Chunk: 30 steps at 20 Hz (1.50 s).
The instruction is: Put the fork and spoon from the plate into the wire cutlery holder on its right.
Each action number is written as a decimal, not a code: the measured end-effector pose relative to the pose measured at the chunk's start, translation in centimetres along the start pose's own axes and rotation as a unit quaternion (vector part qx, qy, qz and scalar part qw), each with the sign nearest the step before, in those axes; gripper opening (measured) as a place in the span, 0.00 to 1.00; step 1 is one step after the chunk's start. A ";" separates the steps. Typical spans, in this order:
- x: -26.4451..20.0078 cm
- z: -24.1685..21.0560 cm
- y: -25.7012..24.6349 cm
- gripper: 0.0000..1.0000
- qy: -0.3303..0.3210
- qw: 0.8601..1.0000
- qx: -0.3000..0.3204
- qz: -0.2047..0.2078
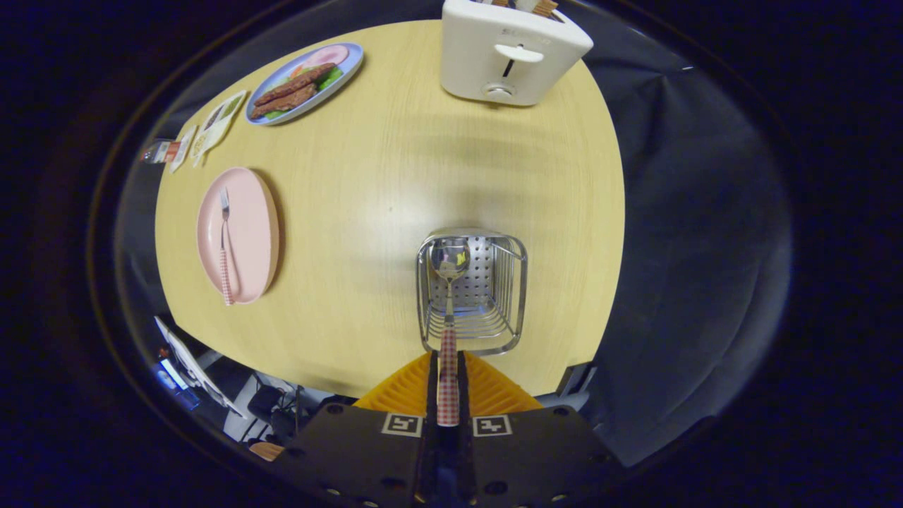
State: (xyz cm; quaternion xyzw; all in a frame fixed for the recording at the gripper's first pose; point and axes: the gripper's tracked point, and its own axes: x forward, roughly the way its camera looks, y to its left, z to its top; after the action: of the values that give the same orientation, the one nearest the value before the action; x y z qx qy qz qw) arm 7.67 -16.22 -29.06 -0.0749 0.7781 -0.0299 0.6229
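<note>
The one camera rides on the hand-held tool [447, 381] and looks forward and steeply down along its two fingers, which are clamped on the checked handle of a steel spoon [449, 331]. It hangs high over the near edge of the pale wooden bench [395, 162], close above a silver wire cutlery holder [471, 293], facing a white toaster [509, 51] at the far edge.

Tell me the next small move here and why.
Probably lower the spoon into the wire cutlery holder and open the gripper: the fingers are shut on its checked handle and its bowl already hangs over the holder. The fork waits on the pink plate.
</note>
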 end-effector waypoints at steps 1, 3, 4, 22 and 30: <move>-0.3 0.1 0.3 0.11 -0.012 1.000 0.005 0.002; -0.9 0.5 1.1 0.12 -0.039 0.999 0.012 0.011; -1.3 0.6 1.5 0.15 -0.051 0.998 0.016 0.012; -4.4 2.5 16.0 0.63 -0.257 0.965 0.024 0.038; -3.0 3.5 24.7 0.97 -0.292 0.955 -0.028 0.044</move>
State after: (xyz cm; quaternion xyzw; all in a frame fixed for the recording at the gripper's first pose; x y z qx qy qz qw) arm 9.72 8.75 -30.38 -0.0632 0.5650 0.0428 0.8215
